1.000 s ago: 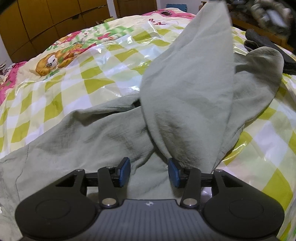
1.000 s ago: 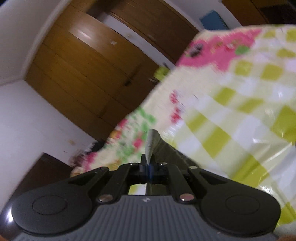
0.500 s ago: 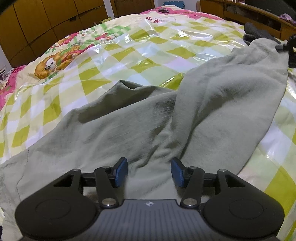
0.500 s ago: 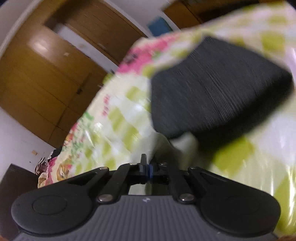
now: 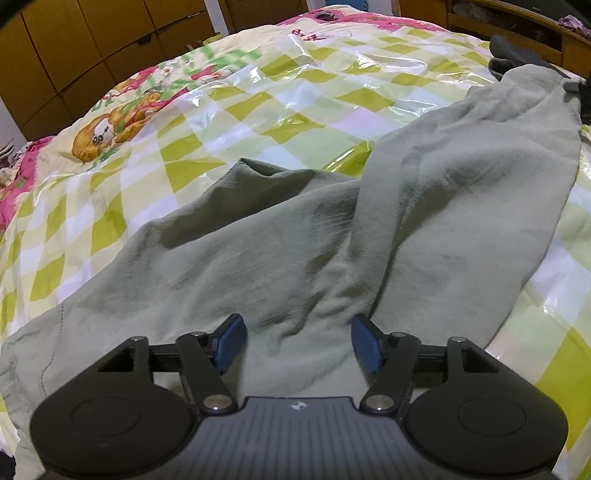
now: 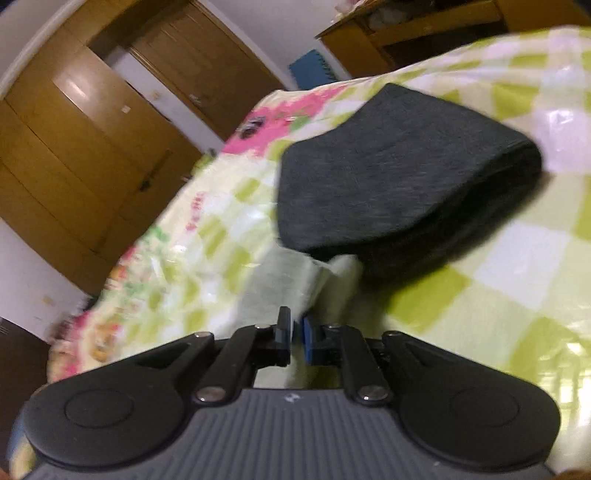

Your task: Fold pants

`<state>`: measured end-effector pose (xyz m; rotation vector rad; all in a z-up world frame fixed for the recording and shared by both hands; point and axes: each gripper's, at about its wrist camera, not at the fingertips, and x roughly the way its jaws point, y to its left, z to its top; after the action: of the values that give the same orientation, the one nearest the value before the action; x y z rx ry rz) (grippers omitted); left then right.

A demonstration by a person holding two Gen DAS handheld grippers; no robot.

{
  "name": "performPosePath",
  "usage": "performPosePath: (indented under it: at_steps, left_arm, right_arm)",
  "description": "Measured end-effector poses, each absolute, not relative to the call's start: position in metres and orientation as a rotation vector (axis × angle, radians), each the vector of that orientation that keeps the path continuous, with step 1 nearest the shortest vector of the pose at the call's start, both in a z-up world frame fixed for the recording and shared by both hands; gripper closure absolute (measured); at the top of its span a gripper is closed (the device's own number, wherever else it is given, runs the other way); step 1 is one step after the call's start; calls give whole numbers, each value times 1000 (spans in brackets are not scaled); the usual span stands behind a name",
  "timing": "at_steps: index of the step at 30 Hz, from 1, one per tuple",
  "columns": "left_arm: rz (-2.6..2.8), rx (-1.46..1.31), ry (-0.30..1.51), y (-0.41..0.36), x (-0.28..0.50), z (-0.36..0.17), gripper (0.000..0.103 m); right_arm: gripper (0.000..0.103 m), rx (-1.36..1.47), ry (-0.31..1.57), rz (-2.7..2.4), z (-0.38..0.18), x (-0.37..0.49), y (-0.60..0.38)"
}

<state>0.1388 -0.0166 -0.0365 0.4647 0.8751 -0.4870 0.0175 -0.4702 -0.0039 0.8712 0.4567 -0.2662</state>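
Pale grey-green pants (image 5: pixel 295 240) lie spread on the checked bed cover (image 5: pixel 184 147). One leg is laid out towards the right, and its end reaches a dark folded garment (image 5: pixel 517 55). My left gripper (image 5: pixel 298 343) hovers over the waist end with its jaws opening. The blue pads (image 5: pixel 231 341) stand wide apart, with cloth below them and not pinched. In the right wrist view, my right gripper (image 6: pixel 295 339) is low over the bed with its jaws opening by a narrow crack. The pale leg hem (image 6: pixel 291 280) lies just ahead of its tips.
The dark grey folded garment (image 6: pixel 399 173) sits on the bed just beyond the right gripper. Wooden wardrobe doors (image 6: pixel 74 147) line the far side of the room. A wooden shelf unit (image 5: pixel 517 22) stands behind the bed at the top right.
The pant leg that was held up in the air now lies flat, out to the right. The left pads have moved wider apart. The right gripper came down to the bed and its pads parted slightly.
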Motion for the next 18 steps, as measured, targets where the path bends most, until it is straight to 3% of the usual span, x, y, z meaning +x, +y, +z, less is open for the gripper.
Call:
performPosePath:
  at_steps: [4, 12, 18]
  left_arm:
    - [-477, 462, 882, -17, 140, -36, 23]
    - [-483, 530, 880, -24, 141, -36, 22]
    - [-460, 479, 885, -19, 144, -38, 15]
  right_arm:
    - [96, 882, 438, -255, -3, 44, -459]
    - [99, 844, 196, -82, 41, 36, -444]
    - [99, 955, 411, -286, -26, 18, -496]
